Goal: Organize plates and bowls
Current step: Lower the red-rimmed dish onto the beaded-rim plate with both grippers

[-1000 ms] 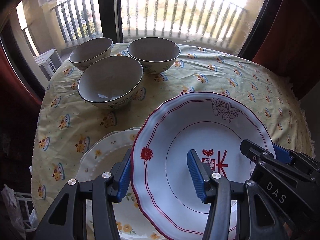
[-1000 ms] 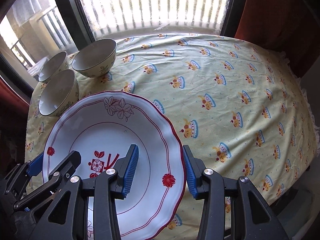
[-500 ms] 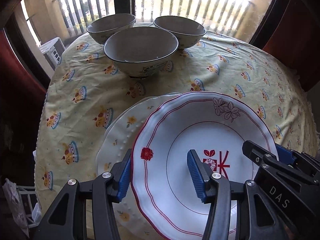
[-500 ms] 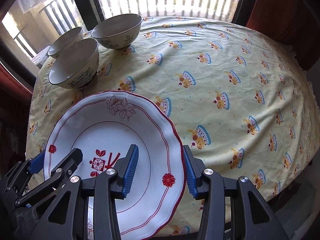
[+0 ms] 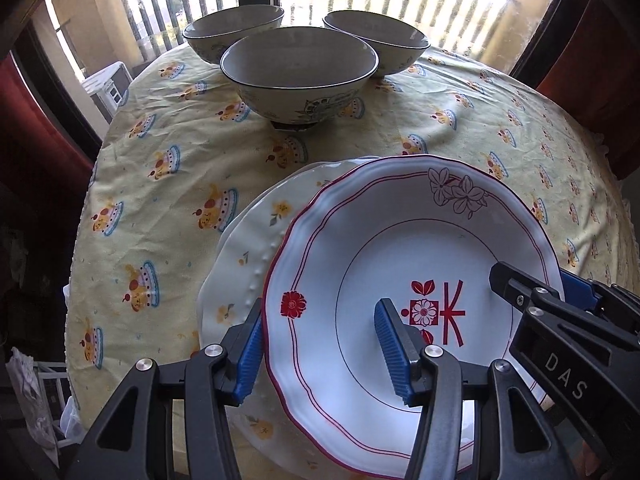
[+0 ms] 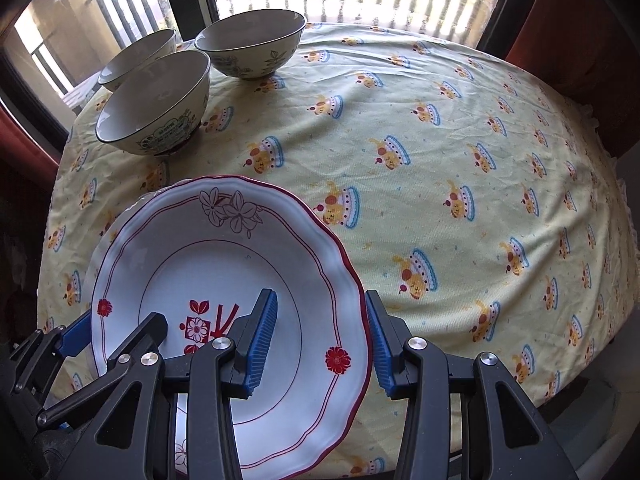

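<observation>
Holding a red-rimmed plate (image 5: 384, 264) between my two grippers, I have it face up, its painted flower cluster toward the top of both frames and its red emblem near the bottom; being round, it has no long axis to speak of. It sits over a cream plate (image 5: 256, 248) with small yellow flowers, which shows as a crescent to its left in the left wrist view; I cannot tell whether the two touch.

Both plates are over a round table under a yellow tablecloth (image 6: 440, 184) printed with little cakes. Three bowls (image 5: 298, 70) stand in a close cluster on the cloth at the top centre of the left wrist view, upper left in the right wrist view. Behind them is a bright window with a balcony railing (image 5: 400, 4), and red curtains (image 5: 32, 120) hang at the frame edges.

My left gripper (image 5: 320, 354), at the bottom of its frame, straddles the plate's left rim: one blue pad below the edge, the other over the well, jaws closed onto the rim. My right gripper (image 6: 320, 344) does the same on the opposite rim, beside the small red flower, and it shows at the lower right of the left wrist view.
</observation>
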### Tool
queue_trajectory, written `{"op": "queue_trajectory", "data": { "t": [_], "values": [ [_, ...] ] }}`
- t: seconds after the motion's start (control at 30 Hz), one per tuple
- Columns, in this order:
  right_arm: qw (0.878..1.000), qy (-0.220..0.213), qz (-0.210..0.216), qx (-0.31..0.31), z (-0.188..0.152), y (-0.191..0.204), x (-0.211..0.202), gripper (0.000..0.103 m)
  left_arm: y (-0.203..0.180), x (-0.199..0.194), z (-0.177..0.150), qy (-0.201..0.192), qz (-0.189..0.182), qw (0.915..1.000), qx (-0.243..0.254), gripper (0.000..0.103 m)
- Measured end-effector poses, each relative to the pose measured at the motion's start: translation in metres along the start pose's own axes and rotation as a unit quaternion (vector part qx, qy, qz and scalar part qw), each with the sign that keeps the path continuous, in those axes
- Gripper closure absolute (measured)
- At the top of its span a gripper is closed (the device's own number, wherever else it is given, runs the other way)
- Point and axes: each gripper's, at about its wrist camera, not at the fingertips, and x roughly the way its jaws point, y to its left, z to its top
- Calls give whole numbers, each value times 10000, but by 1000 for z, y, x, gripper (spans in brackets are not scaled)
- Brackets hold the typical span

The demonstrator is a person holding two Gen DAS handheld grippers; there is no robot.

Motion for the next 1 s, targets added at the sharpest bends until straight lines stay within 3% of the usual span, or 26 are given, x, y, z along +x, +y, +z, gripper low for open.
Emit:
{"op": "queue_trajectory", "data": {
  "t": [0.27,0.4,0.43,0.5,0.53,0.83,1.0],
  "values": [
    [9998,59,174,-40,-2,-3,3,56,0,2,2,-19,17,10000,-74,50],
    [9998,-193,109,-27,1,-10,-8,56,0,2,3,-36,33,10000,-41,50],
    [9996,-254,123,5,3,-12,-11,57,-1,2,2,-40,34,10000,-47,50],
    [9994,-264,209,-36,6,-14,-11,72,-1,2,2,-41,47,10000,-54,50],
    [9992,-234,308,-66,7,-14,-9,74,-1,2,2,-43,50,10000,-60,50],
    [9995,-165,248,-43,7,-8,-9,73,7,-6,2,-48,-19,9998,-167,50],
    [9991,-45,416,42,4,-1,-8,73,13,-11,3,-102,294,9994,-146,47]
  ]
}}
